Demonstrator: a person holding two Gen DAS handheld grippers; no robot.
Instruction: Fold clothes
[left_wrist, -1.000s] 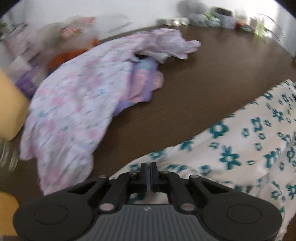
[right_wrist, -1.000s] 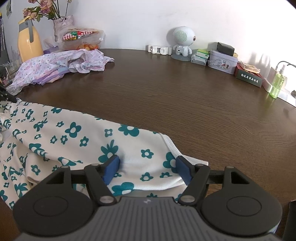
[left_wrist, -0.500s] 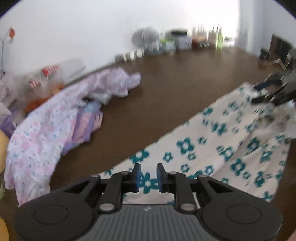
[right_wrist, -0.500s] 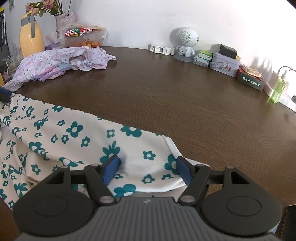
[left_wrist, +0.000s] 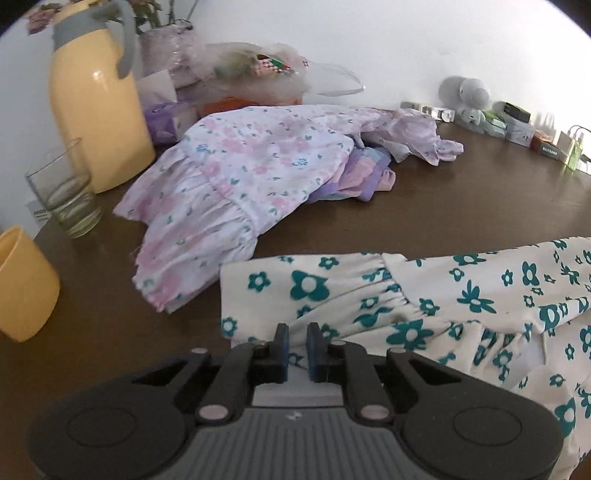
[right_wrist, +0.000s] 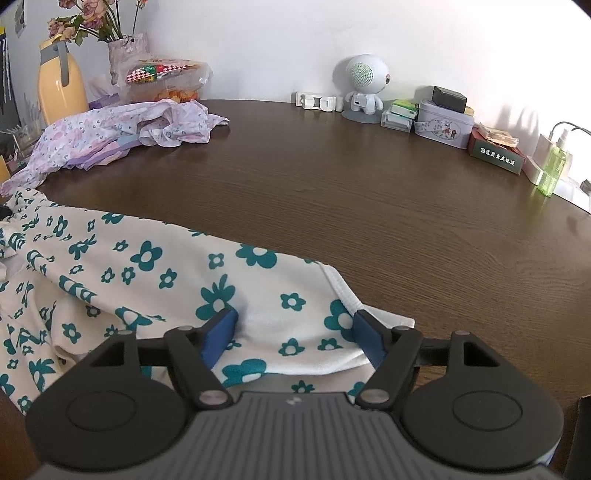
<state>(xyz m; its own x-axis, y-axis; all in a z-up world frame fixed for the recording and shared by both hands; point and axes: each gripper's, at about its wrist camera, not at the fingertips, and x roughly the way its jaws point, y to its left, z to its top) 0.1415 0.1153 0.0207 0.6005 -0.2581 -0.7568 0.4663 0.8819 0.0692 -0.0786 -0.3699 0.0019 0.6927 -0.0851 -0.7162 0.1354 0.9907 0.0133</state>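
Early stage: white, teal-flowered cotton garment (right_wrist: 155, 266) lies spread, unfolded, on the dark wooden tabletop (right_wrist: 369, 192). Left claw (left_wrist: 297, 347) has just been narrowing over its edge without gripping; right claw (right_wrist: 291, 339) spread above its corner.

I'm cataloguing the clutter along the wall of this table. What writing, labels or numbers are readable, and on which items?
Dark green box: one row of pale Chinese characters, too small to read with certainty.
White tin: a small picture, no legible words.
Snack bag: checkered pattern only, no readable text.
White slip behind the glass: a printed line, too blurred to read.
Nothing else bears readable text.
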